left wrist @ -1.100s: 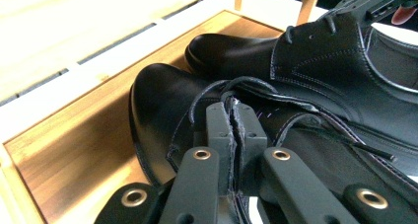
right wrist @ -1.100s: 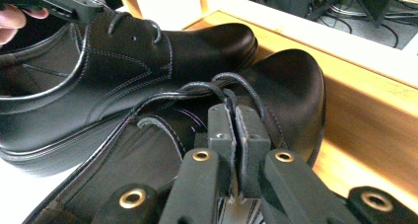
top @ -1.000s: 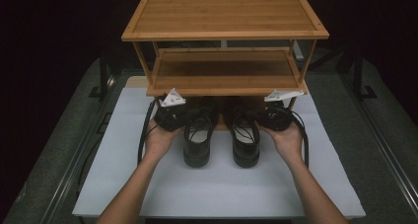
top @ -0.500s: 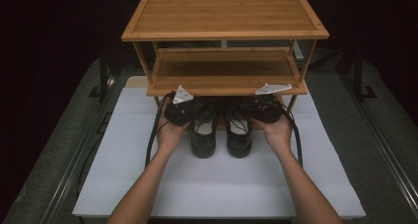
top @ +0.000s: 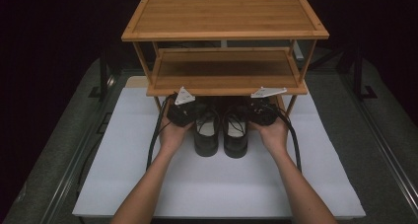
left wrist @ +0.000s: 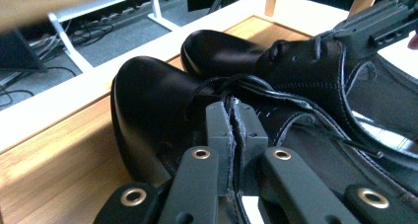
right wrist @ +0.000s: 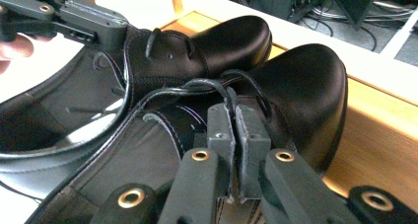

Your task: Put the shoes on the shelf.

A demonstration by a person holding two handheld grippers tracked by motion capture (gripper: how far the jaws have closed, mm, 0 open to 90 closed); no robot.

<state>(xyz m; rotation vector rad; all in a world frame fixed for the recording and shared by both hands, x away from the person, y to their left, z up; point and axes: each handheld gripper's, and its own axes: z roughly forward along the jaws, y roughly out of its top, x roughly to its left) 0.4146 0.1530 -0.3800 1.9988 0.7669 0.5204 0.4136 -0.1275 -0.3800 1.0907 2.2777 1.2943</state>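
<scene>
A pair of black leather lace-up shoes stands side by side on the white mat, toes pointing under the bamboo shoe rack (top: 224,83). In the high view my left gripper (top: 193,114) grips the outer side of the left shoe (top: 206,135), and my right gripper (top: 254,114) grips the outer side of the right shoe (top: 235,137). The left gripper (left wrist: 235,121) is shut on the left shoe's (left wrist: 148,98) upper edge by the laces. The right gripper (right wrist: 231,121) is shut on the right shoe's (right wrist: 305,81) edge likewise. Both toes lie over the rack's bottom board (left wrist: 49,160).
The rack has a top shelf (top: 224,14) and a middle shelf (top: 224,68), both bare, on thin legs (top: 143,61). The white mat (top: 217,184) lies on a grey table. Black cables (top: 155,135) trail from both grippers beside the forearms.
Both hands have pushed the pair of shoes forward, away from the person, so the toes now sit deeper under the rack's middle shelf. Both grippers stayed shut on the shoes.
</scene>
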